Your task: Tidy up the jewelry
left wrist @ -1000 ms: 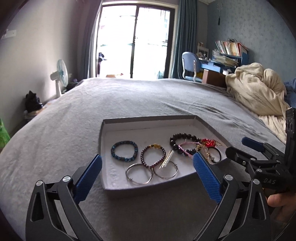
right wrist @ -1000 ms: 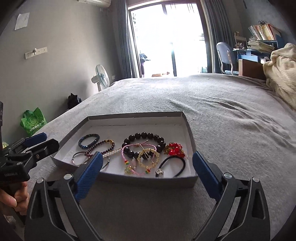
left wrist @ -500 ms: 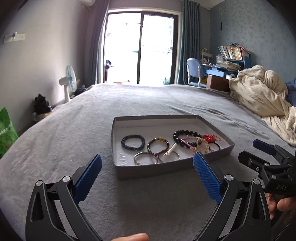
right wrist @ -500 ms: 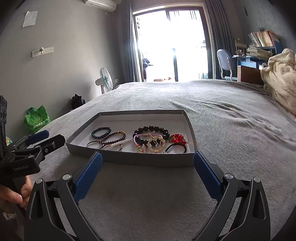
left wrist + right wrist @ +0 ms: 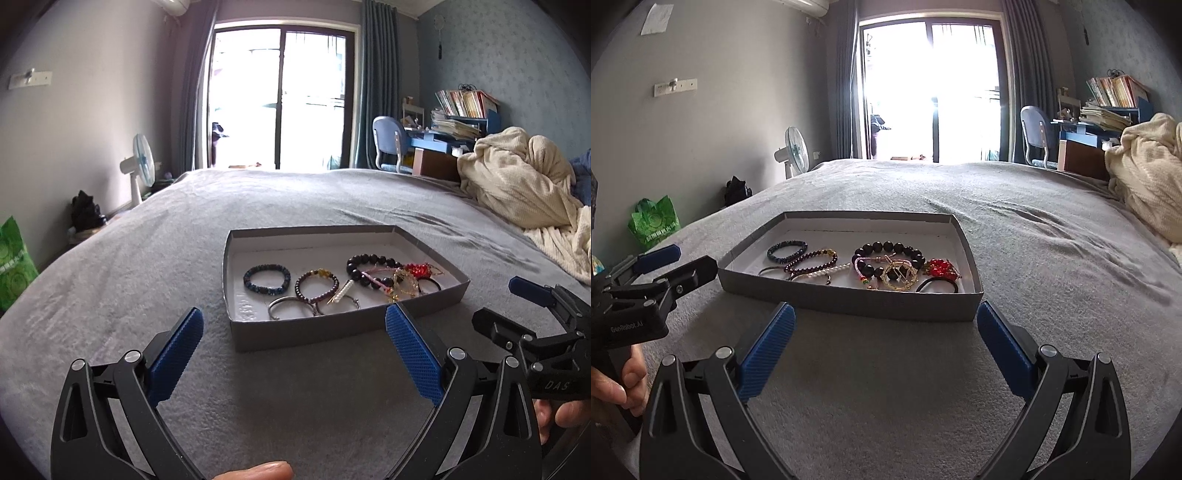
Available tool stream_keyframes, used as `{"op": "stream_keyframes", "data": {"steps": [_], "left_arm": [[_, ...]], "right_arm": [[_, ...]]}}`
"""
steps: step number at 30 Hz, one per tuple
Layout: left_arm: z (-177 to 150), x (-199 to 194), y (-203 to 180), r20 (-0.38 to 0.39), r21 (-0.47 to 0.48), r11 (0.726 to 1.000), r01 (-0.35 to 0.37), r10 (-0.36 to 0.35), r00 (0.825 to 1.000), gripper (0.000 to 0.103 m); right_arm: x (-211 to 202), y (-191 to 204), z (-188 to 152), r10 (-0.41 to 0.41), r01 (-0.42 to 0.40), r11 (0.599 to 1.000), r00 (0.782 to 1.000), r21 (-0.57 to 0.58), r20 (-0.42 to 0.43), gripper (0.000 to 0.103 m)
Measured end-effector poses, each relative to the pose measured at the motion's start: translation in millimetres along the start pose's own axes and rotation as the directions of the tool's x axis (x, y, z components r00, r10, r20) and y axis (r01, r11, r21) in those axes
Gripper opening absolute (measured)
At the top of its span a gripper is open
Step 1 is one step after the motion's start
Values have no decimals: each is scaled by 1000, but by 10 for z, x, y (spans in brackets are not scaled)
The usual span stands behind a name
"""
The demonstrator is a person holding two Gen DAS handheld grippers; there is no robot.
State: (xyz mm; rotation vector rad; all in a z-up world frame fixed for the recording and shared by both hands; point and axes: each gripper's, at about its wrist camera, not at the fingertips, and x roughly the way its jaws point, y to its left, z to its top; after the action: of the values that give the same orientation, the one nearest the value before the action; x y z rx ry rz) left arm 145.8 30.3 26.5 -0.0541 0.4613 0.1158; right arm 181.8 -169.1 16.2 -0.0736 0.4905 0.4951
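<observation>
From the left wrist view, the left gripper (image 5: 293,330) is hovering over the bed (image 5: 147,266) with its jaws spread wide and empty. The grey tray (image 5: 332,332) is sitting just ahead of them, its near wall lying between the two tips. Inside, a blue bead bracelet (image 5: 266,279) is lying alone ahead of the left tip, a purple bead bracelet (image 5: 317,286) is overlapping two silver bangles (image 5: 291,308), and a black bead bracelet (image 5: 373,267) is tangling with pink cord and gold pieces ahead of the right tip. The right gripper (image 5: 517,306) is waiting off to the right, also gaping and holding nothing.

From the right wrist view, the tray is likewise sitting just ahead of the open jaws. A red bead cluster (image 5: 940,268), a gold ring ornament (image 5: 899,275) and a black hair tie (image 5: 938,285) are crowding its right end. The likely trouble: pulling one piece from that knot may be dragging its neighbours along, and the light tray may be sliding on the soft bedding.
</observation>
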Motion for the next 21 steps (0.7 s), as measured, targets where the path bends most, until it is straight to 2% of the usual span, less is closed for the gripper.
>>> {"op": "stream_keyframes", "data": {"steps": [21], "left_arm": [[-8, -6, -10, 0, 0, 1000, 1, -1, 1000, 98]], "right_arm": [[-12, -29, 0, 7, -7, 1000, 1000, 16, 5, 98]]}}
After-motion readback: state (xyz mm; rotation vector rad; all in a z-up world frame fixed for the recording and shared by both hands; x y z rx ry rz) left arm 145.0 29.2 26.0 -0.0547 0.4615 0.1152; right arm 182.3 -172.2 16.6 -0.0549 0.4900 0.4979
